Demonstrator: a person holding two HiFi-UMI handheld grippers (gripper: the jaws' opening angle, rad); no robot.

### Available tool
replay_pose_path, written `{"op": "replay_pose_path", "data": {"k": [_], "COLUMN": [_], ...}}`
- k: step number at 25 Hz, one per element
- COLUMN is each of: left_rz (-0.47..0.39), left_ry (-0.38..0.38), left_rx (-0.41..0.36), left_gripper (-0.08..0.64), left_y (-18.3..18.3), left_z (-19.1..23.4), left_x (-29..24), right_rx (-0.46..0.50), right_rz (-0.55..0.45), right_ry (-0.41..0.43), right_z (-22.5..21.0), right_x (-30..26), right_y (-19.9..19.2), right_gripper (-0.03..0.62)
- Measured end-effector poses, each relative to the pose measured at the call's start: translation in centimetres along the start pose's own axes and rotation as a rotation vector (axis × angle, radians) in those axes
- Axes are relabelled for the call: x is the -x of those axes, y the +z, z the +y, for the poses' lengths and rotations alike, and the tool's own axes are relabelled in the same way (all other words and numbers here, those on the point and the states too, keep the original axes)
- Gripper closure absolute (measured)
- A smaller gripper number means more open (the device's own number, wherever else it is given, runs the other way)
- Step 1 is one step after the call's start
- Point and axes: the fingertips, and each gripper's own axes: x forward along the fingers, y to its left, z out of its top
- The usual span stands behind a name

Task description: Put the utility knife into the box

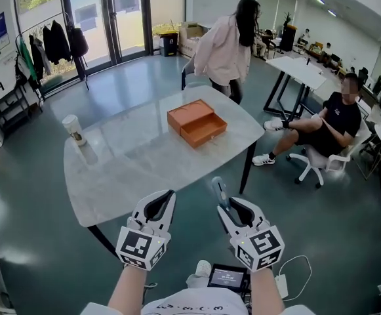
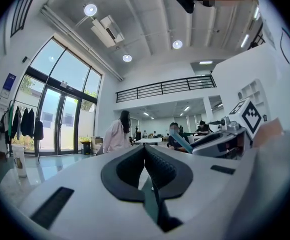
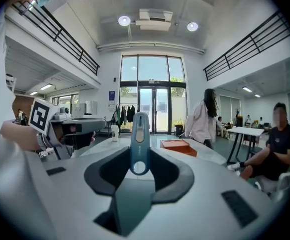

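Pointing toward table (image 1: 144,151), right gripper (image 1: 233,210) clamped on utility knife (image 3: 139,143).

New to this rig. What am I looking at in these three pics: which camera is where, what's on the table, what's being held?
There is no robot arm here: a person holds a two-jaw gripper in each hand. The wide picture comes from a camera on the person's head, looking down. The left gripper and right gripper show at its bottom, each with a marker cube that is part of it. The other two pictures come from cameras riding on each gripper, looking along its jaws. On the pale table stand an orange box and, near the left edge, a paper cup. The right gripper's jaws are closed on a blue-grey utility knife, which sticks out forward. The left gripper's jaws are together with nothing between them. Other people are in the room beyond the table.
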Motion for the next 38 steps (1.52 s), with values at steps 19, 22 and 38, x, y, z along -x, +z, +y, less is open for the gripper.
{"op": "replay_pose_path", "data": {"k": [19,22,38], "left_rz": [0.038,0.041,0.050], "left_ry": [0.091,0.083,0.126], "left_rx": [0.025,0.023,0.045], "left_gripper": [0.545,0.545,0.545], "left_y": [-2.1,-2.2,-4.3], "left_z": [2.3,2.6,7.7], "left_x": [-13.4,-14.9,-24.4], "right_rx": [0.036,0.034,0.040], "right_rz": [0.053,0.058,0.092], "right_ry": [0.104,0.102,0.150], "right_z": [-12.4,-13.6,-21.0], "right_x": [-7.8,-8.4,-17.1], "right_y": [0.1,-0.1,-0.1], "right_gripper": [0.460,0.460,0.460]}}
